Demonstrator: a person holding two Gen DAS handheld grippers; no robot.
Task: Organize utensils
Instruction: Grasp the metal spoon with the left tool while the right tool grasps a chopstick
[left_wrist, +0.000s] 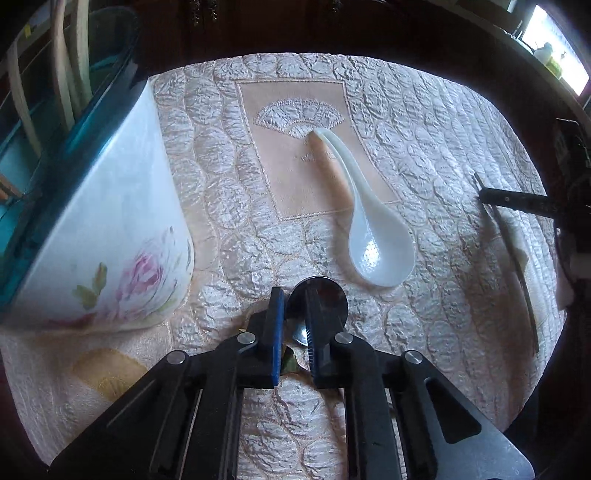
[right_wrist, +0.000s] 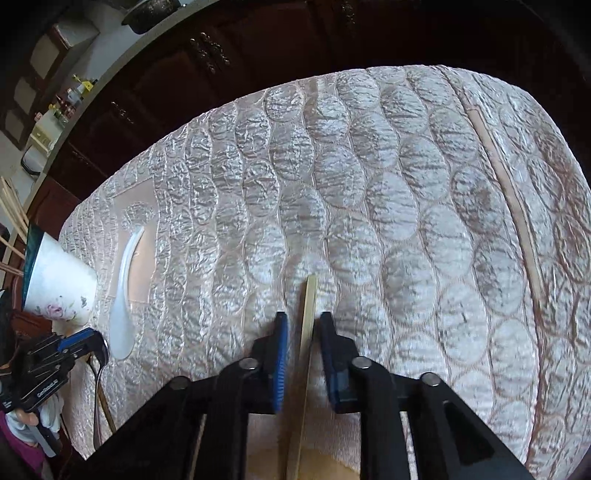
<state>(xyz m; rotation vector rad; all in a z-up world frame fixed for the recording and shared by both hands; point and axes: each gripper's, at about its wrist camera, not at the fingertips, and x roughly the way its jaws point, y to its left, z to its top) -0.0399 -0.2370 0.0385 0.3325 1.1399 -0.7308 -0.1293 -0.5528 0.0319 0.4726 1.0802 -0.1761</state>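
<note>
My left gripper (left_wrist: 295, 306) is closed around a metal spoon (left_wrist: 317, 301), its round bowl sticking out past the fingertips just above the cloth. A white ceramic spoon (left_wrist: 369, 225) lies just beyond it, handle pointing away. A white flowered holder (left_wrist: 110, 236) with a teal rim stands at the left, with wooden utensils (left_wrist: 70, 66) inside. My right gripper (right_wrist: 303, 321) is open, its fingers on either side of a wooden chopstick (right_wrist: 308, 325) lying on the cloth. In the right wrist view the left gripper (right_wrist: 79, 341), the white spoon (right_wrist: 123, 295) and the holder (right_wrist: 55, 291) show at the far left.
A quilted pink-and-silver tablecloth (left_wrist: 424, 147) covers the round table. Another chopstick (right_wrist: 517, 221) lies far right in the right wrist view. Dark wooden cabinets (right_wrist: 221, 55) stand behind the table. The right gripper (left_wrist: 517, 201) shows over a chopstick (left_wrist: 513, 254) at the right edge.
</note>
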